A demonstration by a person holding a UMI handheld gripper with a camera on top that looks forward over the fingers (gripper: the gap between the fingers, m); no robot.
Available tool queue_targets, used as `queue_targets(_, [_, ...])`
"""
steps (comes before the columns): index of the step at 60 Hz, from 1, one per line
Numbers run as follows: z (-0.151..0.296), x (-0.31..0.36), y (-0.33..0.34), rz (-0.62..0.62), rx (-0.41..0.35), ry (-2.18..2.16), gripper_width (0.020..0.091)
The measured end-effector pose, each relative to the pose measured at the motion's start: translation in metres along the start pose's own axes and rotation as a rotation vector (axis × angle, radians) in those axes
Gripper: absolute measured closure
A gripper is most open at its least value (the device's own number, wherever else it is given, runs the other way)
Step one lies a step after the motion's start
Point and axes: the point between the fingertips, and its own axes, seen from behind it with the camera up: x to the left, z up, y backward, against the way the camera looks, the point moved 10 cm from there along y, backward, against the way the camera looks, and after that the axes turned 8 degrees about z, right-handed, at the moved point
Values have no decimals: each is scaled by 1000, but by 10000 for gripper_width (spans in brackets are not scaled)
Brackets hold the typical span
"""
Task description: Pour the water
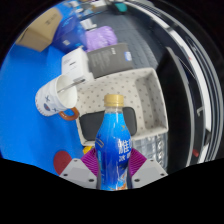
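- Clamped at the base of the blue bottle [114, 152], the claw [112, 170] holds it upright, one grey finger with a magenta pad [91, 160] pressed to each side.
- Smooth and rounded, that bottle is glossy blue plastic with a pale label band and white print, narrowing to a yellow cap [115, 101].
- Just behind it sits a shallow rectangular tray [140, 95], pale grey with a fine dotted pattern across its floor and raised walls.
- Beside the tray, a white paper cup [55, 98] lies tipped on its side, its open mouth showing a dark rim.
- Everything rests on a flat bright blue surface [30, 120].
- Farther back are a purple crumpled item [99, 40] and a tan cardboard box [40, 32].
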Motion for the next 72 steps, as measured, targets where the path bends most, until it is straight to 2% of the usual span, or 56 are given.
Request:
queue_targets(19, [26, 8, -23, -19, 51, 493, 747])
queue_targets(28, [37, 4, -26, -89, 55, 678, 748])
queue_targets(43, [37, 4, -26, -106, 78, 711, 745])
queue_targets(52, [31, 0, -21, -61, 23, 421, 747])
queue_targets(54, [30, 0, -16, -47, 33, 322, 747])
queue_targets(62, [22, -14, -8, 5, -61, -120, 744])
queue_targets(68, [16, -22, -5, 64, -181, -503, 744])
queue_targets(69, [15, -23, -4, 72, -197, -563, 744])
queue_targets(70, [20, -22, 3, 73, -178, -626, 744])
queue_targets(72, [9, -24, -6, 86, -230, -729, 745])
